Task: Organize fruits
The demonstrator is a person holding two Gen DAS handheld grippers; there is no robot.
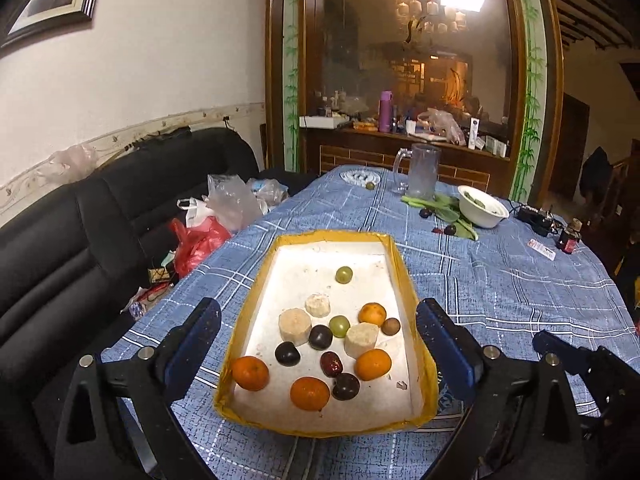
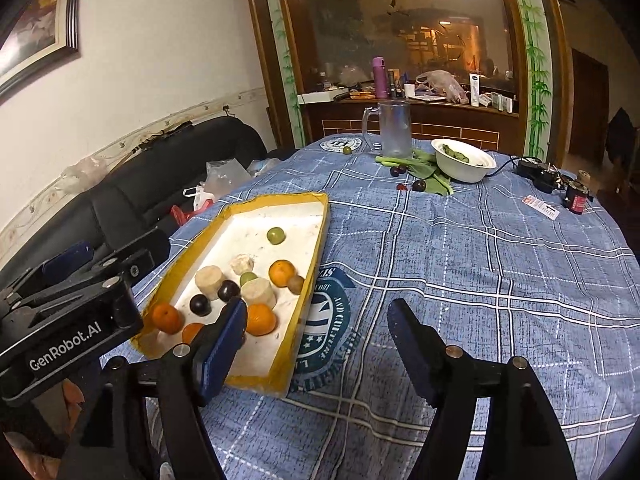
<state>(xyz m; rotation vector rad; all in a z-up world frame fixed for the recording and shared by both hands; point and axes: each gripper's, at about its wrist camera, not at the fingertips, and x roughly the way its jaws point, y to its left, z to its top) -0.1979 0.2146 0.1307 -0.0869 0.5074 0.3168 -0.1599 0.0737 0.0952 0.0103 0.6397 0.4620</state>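
We held the left gripper tilted downward above the near end of the yellow-rimmed white foam tray, jaws spread wide and empty. The right gripper hung beside it over the blue checked tablecloth, jaws apart, nothing between. Mandarins, dark plums and green grapes lay in the tray.

Yellow-rimmed white tray lies flat on counter, just ahead of wide-open left tongs, off left of right tongs. Inside: 4 oranges, dark plums, 2 green grapes, pale banana chunks, red date.
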